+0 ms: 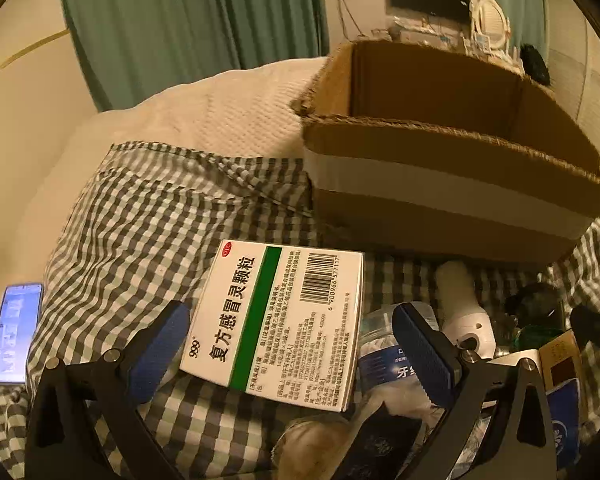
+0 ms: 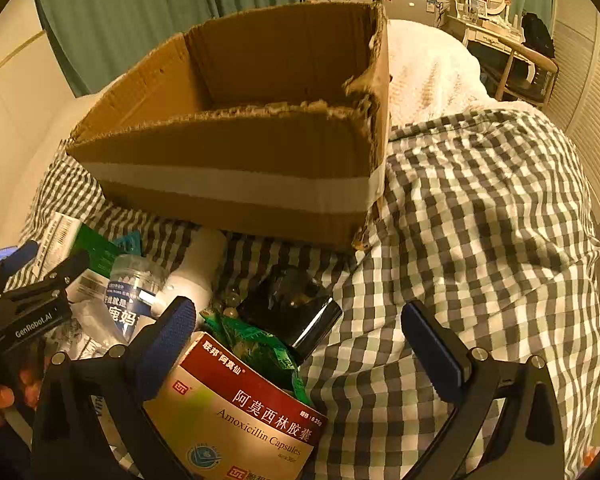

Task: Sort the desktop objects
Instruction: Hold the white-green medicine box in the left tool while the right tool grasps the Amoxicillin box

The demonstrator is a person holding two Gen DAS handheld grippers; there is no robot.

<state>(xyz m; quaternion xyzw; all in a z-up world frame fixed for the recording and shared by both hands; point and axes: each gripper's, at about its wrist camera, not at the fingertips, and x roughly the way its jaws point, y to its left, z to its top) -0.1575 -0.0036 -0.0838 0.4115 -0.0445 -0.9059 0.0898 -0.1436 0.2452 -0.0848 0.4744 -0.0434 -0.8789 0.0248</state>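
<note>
On checked bedcover [image 1: 148, 216], below cardboard box [image 1: 452, 184], I am holding both tongs wide, gripping nothing. Left tongs [image 1: 292, 356] tilting down over white-green medicine box [image 1: 276, 324]; phone [image 1: 18, 332] showing here only. Right tongs [image 2: 300, 356] tilting down over red amoxicillin box [image 2: 240, 412], green packet [image 2: 260, 348].

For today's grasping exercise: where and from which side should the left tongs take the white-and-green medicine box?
Probably across the two long edges of the white-and-green medicine box, coming down from above. It lies flat, label up, and already sits between the open left tongs, which look wide enough.
</note>
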